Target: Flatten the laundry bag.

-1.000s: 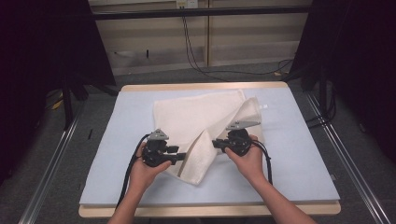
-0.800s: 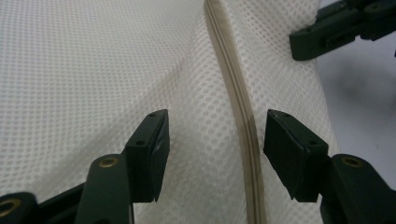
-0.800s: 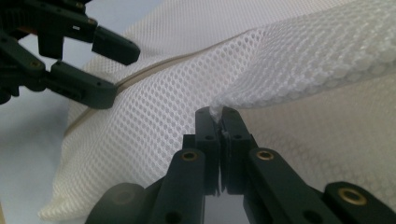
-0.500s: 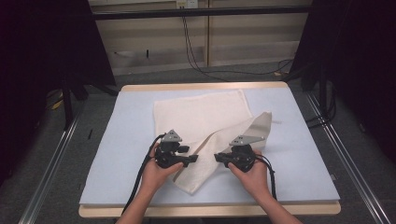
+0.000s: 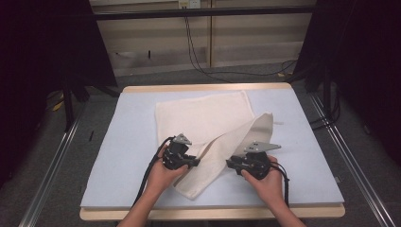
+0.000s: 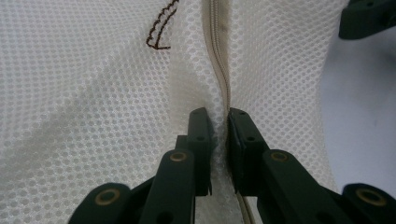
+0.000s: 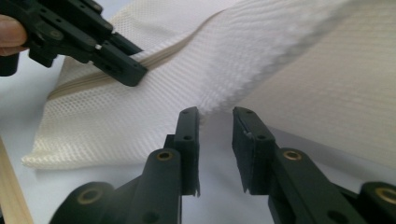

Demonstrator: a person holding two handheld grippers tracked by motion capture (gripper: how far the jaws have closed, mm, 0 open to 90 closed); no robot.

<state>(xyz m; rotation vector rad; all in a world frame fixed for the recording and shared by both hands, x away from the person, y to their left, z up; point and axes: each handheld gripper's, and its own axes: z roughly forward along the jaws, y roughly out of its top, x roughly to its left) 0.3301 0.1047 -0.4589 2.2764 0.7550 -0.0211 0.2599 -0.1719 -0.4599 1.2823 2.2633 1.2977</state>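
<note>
We saw a cream-white mesh bag of honeycomb-textured fabric with a zip seam (image 5: 208, 127) lying on the pale blue padded surface (image 5: 118, 142), which sat on a light wooden board (image 5: 213, 213). The far part of the bag lay flat as a rough rectangle, while a long flap of it ran folded over diagonally from the far right toward the near edge, ending in a rounded corner between our two hands.

In the left gripper view the weave showed as a regular grid of small holes, with a cream zip (image 6: 219, 70) running up the middle and a small dark brown stitched mark (image 6: 161, 28) to its left. The left claw (image 5: 191, 162) had just been closing, and its two black jaws stood almost together, pinching the mesh right at the zip line (image 6: 219, 140). What lay inside the bag, if anything, we could not make out.

The right claw (image 5: 232, 164) had just been opening. In its own view its jaws (image 7: 215, 140) stood a little apart with only the bare blue surface between them, and the folded edge of the flap hung just beyond their tips, blurred there and not gripped. The left claw (image 7: 116, 60) showed at the upper left of that view, its tip on the zip seam (image 7: 93, 79).

Our forearms were cut off by the bottom of the high view. The room beyond the surface was dark at both sides.
</note>
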